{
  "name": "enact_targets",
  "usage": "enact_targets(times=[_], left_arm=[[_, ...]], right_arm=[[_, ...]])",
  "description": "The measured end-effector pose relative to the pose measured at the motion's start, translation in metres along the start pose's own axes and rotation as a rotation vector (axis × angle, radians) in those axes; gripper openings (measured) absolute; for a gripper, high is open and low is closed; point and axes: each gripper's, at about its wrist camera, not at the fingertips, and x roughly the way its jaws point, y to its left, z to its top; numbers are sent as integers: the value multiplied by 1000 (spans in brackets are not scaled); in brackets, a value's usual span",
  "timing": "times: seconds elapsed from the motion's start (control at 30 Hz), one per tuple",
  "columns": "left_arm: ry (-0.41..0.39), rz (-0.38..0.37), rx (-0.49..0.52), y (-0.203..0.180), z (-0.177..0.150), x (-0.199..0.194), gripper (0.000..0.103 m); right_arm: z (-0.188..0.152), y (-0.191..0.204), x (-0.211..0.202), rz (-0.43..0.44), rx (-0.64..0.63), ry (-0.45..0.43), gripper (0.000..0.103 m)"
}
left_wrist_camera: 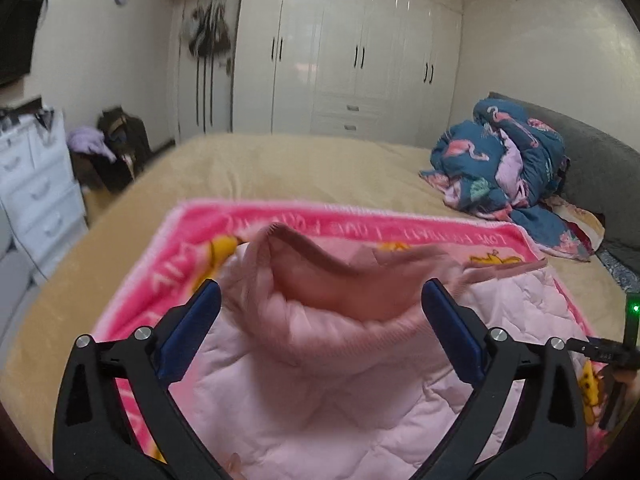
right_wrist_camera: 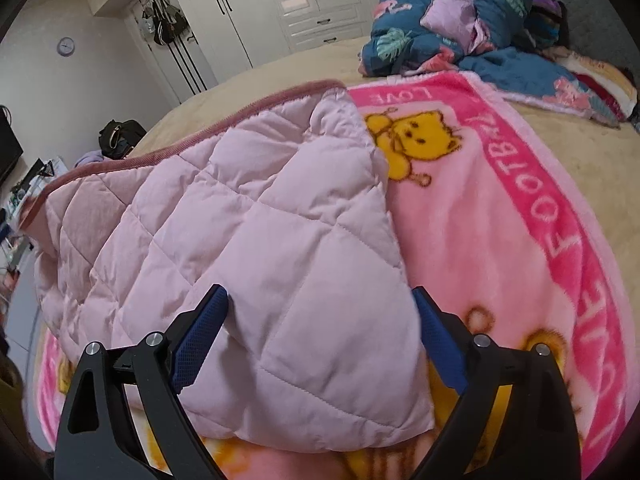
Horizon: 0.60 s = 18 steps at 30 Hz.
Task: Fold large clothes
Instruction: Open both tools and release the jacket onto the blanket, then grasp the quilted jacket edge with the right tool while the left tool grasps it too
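My left gripper [left_wrist_camera: 320, 312] spread wide, nothing pinched, over pink quilted jacket [left_wrist_camera: 304, 384] at frame ctr. My right gripper [right_wrist_camera: 320, 320] also spread, straddling jacket edge. Jacket lies on pink blanket [right_wrist_camera: 500, 216], lower half of frame, on bed [left_wrist_camera: 280, 168].

- left gripper [left_wrist_camera: 320, 308]: two black plastic arms with triangular cutouts, silver round screw heads at the pivots
- left fingers [left_wrist_camera: 188, 334]: flat dark blue pads, smooth-looking, clipped on black holders
- right gripper [right_wrist_camera: 320, 328]: same build, black arms, silver screws, two per side
- right fingers [right_wrist_camera: 198, 338]: blue pads with fine mesh texture
- in the left wrist view, black device at right edge, green LED lit, thin black cable
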Motion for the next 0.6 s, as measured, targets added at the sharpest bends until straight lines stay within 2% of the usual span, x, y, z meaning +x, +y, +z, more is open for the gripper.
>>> enact_targets(times=[0.1, 0.17, 0.3, 0.4, 0.5, 0.53, 0.57, 0.6], left_arm=[[-24, 12, -10, 12, -4, -14, 94], [-7, 58, -9, 24, -14, -12, 94], [126, 105, -39, 58, -53, 17, 94], [228, 83, -53, 76, -89, 39, 94], [260, 18, -87, 86, -111, 48, 94], [272, -1, -97, 87, -116, 51, 94], [280, -16, -106, 87, -120, 54, 94], [281, -22, -105, 86, -123, 56, 91]], right_arm=[[-2, -1, -10, -10, -28, -38, 91], [-5, -1, -16, -10, -49, -65, 91], [-17, 0, -26, -4, -100, -102, 91], [-29, 1, -29, 2, -123, -110, 91], [-39, 0, -24, -11, -133, -92, 91], [-41, 0, -22, -16, -134, -89, 87], [-43, 0, -18, -14, -139, -86, 74], [-45, 1, -15, -8, -148, -80, 69]])
